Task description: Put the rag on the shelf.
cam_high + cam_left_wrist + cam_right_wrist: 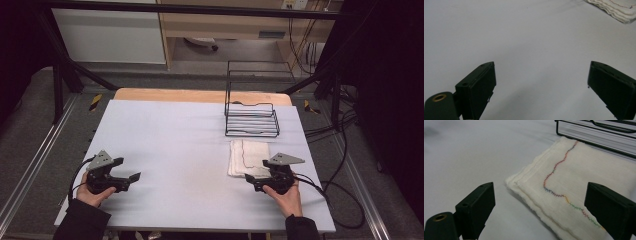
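A folded cream cloth [247, 156] with a wavy line of coloured stitching lies flat on the white table [175, 145], right of centre. My right gripper [257, 175], held in a hand, sits at the cloth's near edge. In the right gripper view its jaws [540, 191] stand wide apart, low over the near corner of the cloth [574, 182], with the pads off the fabric. My left gripper [127, 169] rests in the other hand at the table's near left, open with only bare table between its jaws [541, 75]. The cloth's edge [616, 8] shows far off at the top right of the left gripper view.
A black wire rack [251, 120] stands just behind the cloth, its low front rail [599, 132] close to the cloth's far edge. Black cables trail off the table's right side. Metal frame bars surround the table.
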The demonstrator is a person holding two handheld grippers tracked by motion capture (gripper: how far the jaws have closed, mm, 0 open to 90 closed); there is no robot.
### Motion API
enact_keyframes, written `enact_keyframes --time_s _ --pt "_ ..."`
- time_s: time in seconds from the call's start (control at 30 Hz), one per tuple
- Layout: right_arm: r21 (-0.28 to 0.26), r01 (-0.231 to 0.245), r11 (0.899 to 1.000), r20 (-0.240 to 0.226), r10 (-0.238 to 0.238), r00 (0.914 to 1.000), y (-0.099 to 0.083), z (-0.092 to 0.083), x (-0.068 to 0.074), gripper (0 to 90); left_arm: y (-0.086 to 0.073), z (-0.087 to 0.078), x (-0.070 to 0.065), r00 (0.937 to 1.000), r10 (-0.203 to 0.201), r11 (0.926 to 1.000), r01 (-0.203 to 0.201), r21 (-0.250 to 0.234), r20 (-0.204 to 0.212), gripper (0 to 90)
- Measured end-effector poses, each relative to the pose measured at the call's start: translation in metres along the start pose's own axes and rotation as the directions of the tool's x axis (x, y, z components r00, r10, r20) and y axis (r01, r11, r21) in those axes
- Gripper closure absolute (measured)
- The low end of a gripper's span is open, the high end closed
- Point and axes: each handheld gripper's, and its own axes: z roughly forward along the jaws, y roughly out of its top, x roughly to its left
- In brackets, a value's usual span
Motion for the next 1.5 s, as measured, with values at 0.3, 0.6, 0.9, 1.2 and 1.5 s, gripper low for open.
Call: enact_keyframes --time_s 0.3,0.6,0.9,1.2,1.5 --pt "0.056 0.072 0.996 -0.024 -0.071 0.9972 0.011 0.023 0.017 28.7 0.0 0.0 0.0 1.0 0.002 1.0 -0.002 0.002 -0.004 8.6" --pt "0.13 0.128 0.983 -0.022 -0.126 0.9918 0.016 0.054 0.029 46.9 0.0 0.0 0.0 1.0 0.004 1.0 -0.004 0.002 -0.003 9.1" --pt "0.14 0.149 0.979 0.004 -0.151 0.9886 0.013 0.062 0.028 52.1 0.0 0.0 0.0 1.0 0.005 1.0 -0.005 0.005 -0.005 9.4" --pt "0.142 0.22 0.965 0.032 -0.226 0.9736 0.011 0.063 0.03 59.6 0.0 0.0 0.0 1.0 0.004 1.0 -0.004 0.004 -0.006 9.5" --pt "0.16 0.219 0.962 0.052 -0.23 0.9718 0.015 0.063 0.026 78.1 0.0 0.0 0.0 1.0 0.004 1.0 -0.004 0.004 -0.005 9.6"
